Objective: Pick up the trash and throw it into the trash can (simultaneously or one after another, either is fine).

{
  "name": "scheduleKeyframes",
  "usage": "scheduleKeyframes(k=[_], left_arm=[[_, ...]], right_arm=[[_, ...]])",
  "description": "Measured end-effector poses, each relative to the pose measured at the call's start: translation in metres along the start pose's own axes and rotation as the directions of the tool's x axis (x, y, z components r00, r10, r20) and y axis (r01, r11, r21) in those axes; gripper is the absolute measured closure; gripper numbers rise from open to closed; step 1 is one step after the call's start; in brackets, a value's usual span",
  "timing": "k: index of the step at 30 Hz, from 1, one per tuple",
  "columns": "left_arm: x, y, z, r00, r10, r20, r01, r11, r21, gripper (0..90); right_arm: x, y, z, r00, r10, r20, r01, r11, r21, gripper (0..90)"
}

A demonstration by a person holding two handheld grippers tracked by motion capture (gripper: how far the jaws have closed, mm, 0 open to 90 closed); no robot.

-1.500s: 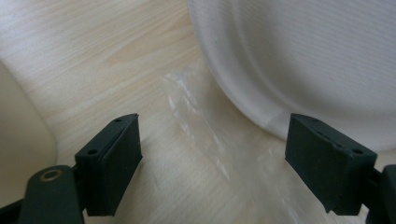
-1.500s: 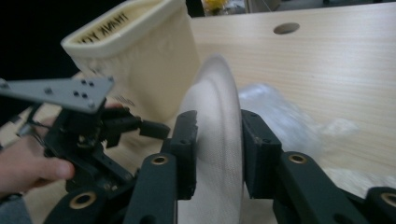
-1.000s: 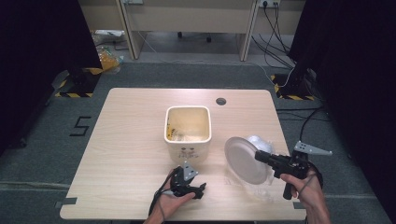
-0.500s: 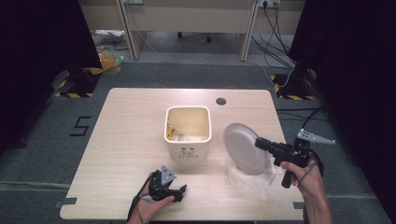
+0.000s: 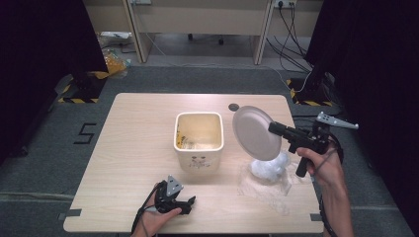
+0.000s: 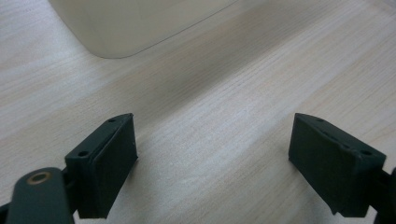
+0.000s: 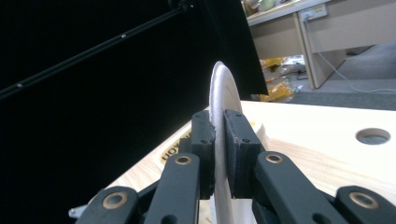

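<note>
Plate (image 5: 256, 133), white, round, tilted on edge, pinched by right gripper (image 5: 274, 128); left gripper (image 5: 187, 204) gapes, holding nothing.

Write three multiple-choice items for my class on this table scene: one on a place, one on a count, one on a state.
1. Where is the bin on the table?
A. Near the middle
B. At the far left corner
C. On the floor

2. How many plates are held?
A. None
B. One
C. Three

3. How does the left gripper stand?
A. Shut on the bin
B. Shut on a bag
C. Open, holding nothing

Key:
1 A, the high view shows it mid-table.
2 B, the right gripper clamps the rim of one white plate, on edge.
3 C, its jaws stand wide apart over bare wood.
</note>
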State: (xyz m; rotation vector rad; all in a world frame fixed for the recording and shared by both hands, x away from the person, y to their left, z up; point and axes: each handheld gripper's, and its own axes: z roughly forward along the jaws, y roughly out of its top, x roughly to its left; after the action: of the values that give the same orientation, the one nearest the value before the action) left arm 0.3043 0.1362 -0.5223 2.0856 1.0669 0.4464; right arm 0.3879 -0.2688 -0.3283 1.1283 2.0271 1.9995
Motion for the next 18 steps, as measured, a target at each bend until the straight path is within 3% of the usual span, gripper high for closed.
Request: scheduleKeyframes(k=[12,18], left_arm=[[0.0,0.0,0.0,1.0,0.0,0.001,0.0,1.0,0.002,14.3],[0.0,0.0,0.0,1.0,0.0,0.002,0.0,1.0,0.005,14.2]], right_arm=[[0.009,0.039,0.036,0.9987,-0.019,-0.048,0.019,1.0,0.0,83.2],[0.013,0.046,0.06,0.9967,-0.007,-0.081,0.008,1.0,0.014,83.2]])
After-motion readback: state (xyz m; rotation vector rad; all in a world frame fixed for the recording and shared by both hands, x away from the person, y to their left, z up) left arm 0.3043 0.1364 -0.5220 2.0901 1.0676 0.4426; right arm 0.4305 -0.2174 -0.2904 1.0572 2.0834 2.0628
